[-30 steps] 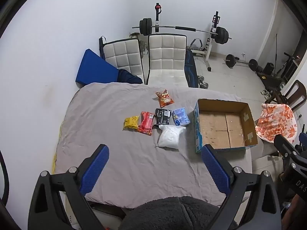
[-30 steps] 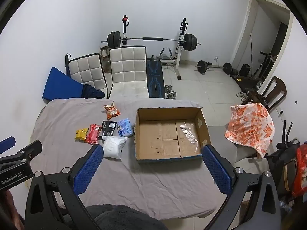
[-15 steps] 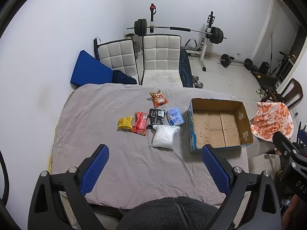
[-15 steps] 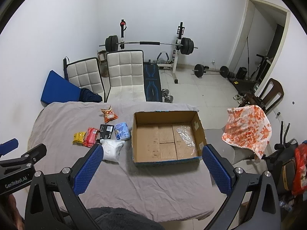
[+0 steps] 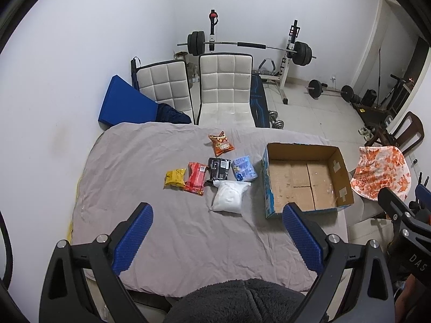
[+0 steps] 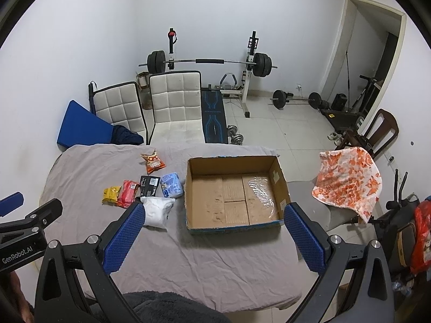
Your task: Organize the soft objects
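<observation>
Several soft packets lie on the grey-covered table (image 5: 134,167): an orange snack bag (image 5: 221,143), a yellow packet (image 5: 175,177), a red packet (image 5: 196,179), a black packet (image 5: 218,168), a light blue packet (image 5: 243,168) and a white bag (image 5: 228,196). An empty cardboard box (image 5: 307,177) stands to their right; it also shows in the right wrist view (image 6: 234,191). My left gripper (image 5: 215,239) is open and empty, high above the table's near edge. My right gripper (image 6: 212,239) is open and empty, above the box's near side.
Two white padded chairs (image 5: 223,86) and a blue mat (image 5: 126,105) stand behind the table. A weight bench with a barbell (image 6: 207,62) stands by the far wall. A chair with an orange patterned cloth (image 6: 347,180) is right of the table.
Both grippers have risen and drawn back a little, so the table and box look smaller and farther. Nothing on the table has moved.
</observation>
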`<state>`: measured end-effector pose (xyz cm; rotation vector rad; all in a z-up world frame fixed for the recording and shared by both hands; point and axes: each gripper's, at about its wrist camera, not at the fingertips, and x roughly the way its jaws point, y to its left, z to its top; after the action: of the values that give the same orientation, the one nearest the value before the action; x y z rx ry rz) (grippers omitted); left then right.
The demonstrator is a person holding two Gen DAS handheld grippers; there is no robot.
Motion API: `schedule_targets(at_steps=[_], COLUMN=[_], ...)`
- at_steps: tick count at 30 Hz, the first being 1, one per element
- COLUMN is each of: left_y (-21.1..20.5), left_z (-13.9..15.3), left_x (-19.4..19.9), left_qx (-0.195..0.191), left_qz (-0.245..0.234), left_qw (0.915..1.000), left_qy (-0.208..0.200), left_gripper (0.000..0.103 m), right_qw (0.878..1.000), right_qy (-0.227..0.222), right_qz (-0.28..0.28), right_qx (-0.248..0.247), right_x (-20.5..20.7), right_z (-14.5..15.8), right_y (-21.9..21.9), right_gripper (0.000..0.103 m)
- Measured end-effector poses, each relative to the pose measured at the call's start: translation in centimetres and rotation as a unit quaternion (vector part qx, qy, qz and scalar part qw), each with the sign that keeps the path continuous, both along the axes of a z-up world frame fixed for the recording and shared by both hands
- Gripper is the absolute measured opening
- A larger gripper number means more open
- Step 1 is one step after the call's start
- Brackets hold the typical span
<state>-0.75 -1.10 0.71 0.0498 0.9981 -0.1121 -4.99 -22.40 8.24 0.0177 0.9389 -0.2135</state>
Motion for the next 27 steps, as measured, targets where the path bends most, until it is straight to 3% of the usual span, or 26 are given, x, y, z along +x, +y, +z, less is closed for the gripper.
schedule_targets(at_steps=[27], left_y=[-0.21], left_z=[0.38], left_x=[0.22], left_qx=[-0.006], left_qz=[0.001], left_qw=[1.0], left_qy=[-0.007], left_gripper=[0.099], right_qw=[1.0], right_qy=[-0.004], right_qz=[-0.003], right_qx=[-0.001], right_x=[0.72], right_z=[-0.31], right_y=[0.03], right_gripper=[0.103])
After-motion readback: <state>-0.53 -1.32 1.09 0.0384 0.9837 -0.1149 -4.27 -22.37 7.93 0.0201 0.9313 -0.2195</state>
